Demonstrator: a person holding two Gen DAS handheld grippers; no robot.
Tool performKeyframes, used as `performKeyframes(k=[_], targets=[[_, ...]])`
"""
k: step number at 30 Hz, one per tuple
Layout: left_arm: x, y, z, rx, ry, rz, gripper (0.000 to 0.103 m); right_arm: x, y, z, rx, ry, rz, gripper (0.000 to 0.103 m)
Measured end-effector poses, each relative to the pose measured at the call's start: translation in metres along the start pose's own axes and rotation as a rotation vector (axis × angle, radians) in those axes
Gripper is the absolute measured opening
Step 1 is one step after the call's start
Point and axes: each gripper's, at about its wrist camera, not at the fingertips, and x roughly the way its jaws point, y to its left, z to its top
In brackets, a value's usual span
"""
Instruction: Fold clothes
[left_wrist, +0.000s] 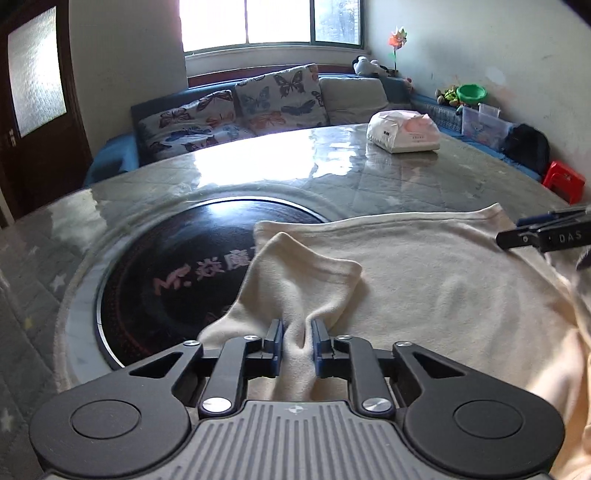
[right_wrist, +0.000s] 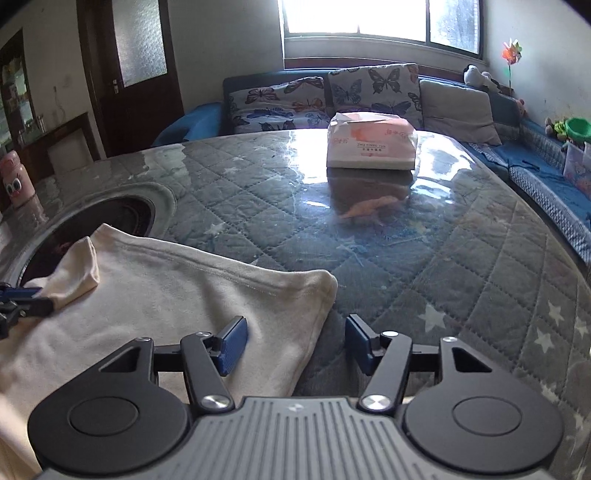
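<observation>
Cream knit garment (left_wrist: 424, 295) lies flat near the table's (left_wrist: 258, 173) near edge, its hem running left to right, partly over the black round hotplate (left_wrist: 155, 266). The left gripper (left_wrist: 297, 338) clenches a raised sleeve.

Right wrist view: the right gripper (right_wrist: 295, 341) stands released, straddling the garment's right corner; a tissue pack (right_wrist: 371, 142) sits beyond.

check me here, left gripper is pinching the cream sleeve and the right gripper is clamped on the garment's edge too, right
Not quite. The left gripper does pinch the cream sleeve, but the right gripper is open: its jaws straddle the garment's edge without pressing on it, as the right wrist view shows.
</observation>
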Motion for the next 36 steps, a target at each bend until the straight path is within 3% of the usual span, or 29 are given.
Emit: performKeyframes(k=[8, 12, 15, 22, 25, 27, 30, 34, 36], targets=[[-0.032, 0.044, -0.003, -0.116, -0.042, -0.009, 0.015, 0.007, -0.001, 0.008, -0.015, 0.008, 0.022, 0.049], [-0.036, 0.045, -0.012, -0.103, -0.015, -0.035, 0.016, 0.01, 0.004, 0.011, -0.017, 0.004, 0.051, 0.043], [-0.036, 0.043, -0.011, -0.108, -0.024, -0.031, 0.022, 0.013, 0.011, 0.014, -0.015, 0.0, 0.075, 0.043], [-0.047, 0.04, -0.004, -0.106, -0.082, -0.024, 0.023, 0.021, 0.031, 0.018, -0.064, 0.0, 0.092, 0.043], [-0.047, 0.038, 0.0, -0.108, -0.094, -0.034, 0.029, 0.023, 0.039, 0.017, -0.072, -0.01, 0.087, 0.041], [-0.04, 0.033, 0.001, -0.086, -0.082, -0.045, 0.037, 0.024, 0.039, 0.018, -0.066, -0.016, 0.084, 0.034], [-0.023, 0.026, 0.003, -0.065, -0.054, -0.033, 0.041, 0.025, 0.038, 0.018, -0.048, -0.024, 0.081, 0.026], [-0.001, 0.02, 0.006, -0.058, -0.006, 0.008, 0.038, 0.026, 0.037, 0.018, -0.043, -0.031, 0.078, 0.014], [0.004, 0.015, 0.006, -0.016, 0.0, 0.016, 0.017, 0.026, 0.037, 0.018, -0.049, -0.033, 0.078, 0.011]])
